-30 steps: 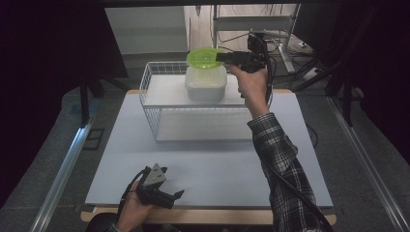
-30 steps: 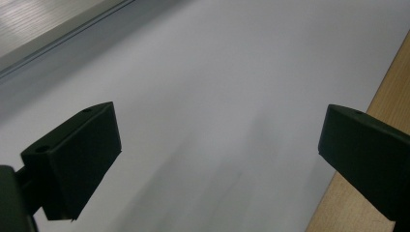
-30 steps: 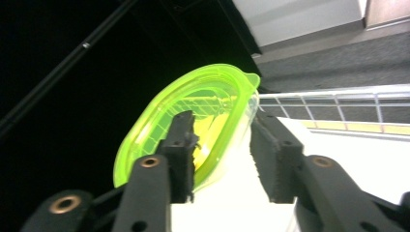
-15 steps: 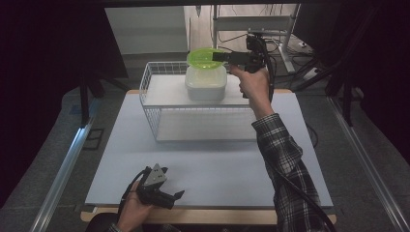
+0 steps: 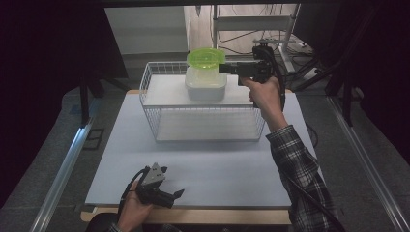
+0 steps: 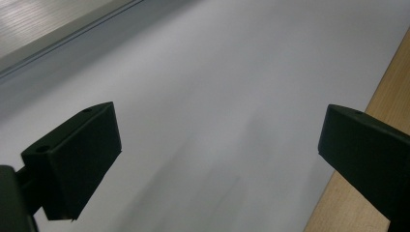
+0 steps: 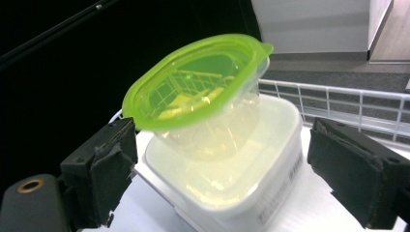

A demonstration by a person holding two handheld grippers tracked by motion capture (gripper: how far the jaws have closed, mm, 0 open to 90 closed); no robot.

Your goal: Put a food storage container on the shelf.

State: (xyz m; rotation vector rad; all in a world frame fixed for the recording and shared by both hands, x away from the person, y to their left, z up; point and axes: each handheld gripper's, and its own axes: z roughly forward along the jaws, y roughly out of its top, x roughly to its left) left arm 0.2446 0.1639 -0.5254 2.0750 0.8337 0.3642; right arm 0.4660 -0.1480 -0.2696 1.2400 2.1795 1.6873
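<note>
In the high view, the right gripper (image 5: 223, 68) is held level above the far side of the white wire basket (image 5: 159, 126), its tips at the right edge of the small clear plastic tub with the lime-green lid (image 5: 205, 58). That tub sits just ahead of the tips, stacked on top of the larger white square plastic container (image 5: 206, 86) inside the basket. The jaws have just been opening and now stand apart, gripping nothing. The left gripper (image 5: 175, 195) rests low on the pale grey table mat (image 5: 217, 164), near the front edge and well apart from the basket, jaws released. In the left gripper view, its two black pads stand wide with bare mat between them and the wooden table edge (image 6: 367, 193) beside the right pad. In the right gripper view, the green-lidded tub (image 7: 193, 92) leans in front of the spread pads, tilted so the lid tips toward the left pad, whose upper corner lies close to the lid's rim; whether they touch I cannot tell. The white container (image 7: 227, 164) lies under it, between and beyond the pads. The step looks like letting go after a stack; to do it well, draw the right gripper straight back along its own line, keeping the left pad off the lid rim, since a snag would likely topple the tilted tub.
</note>
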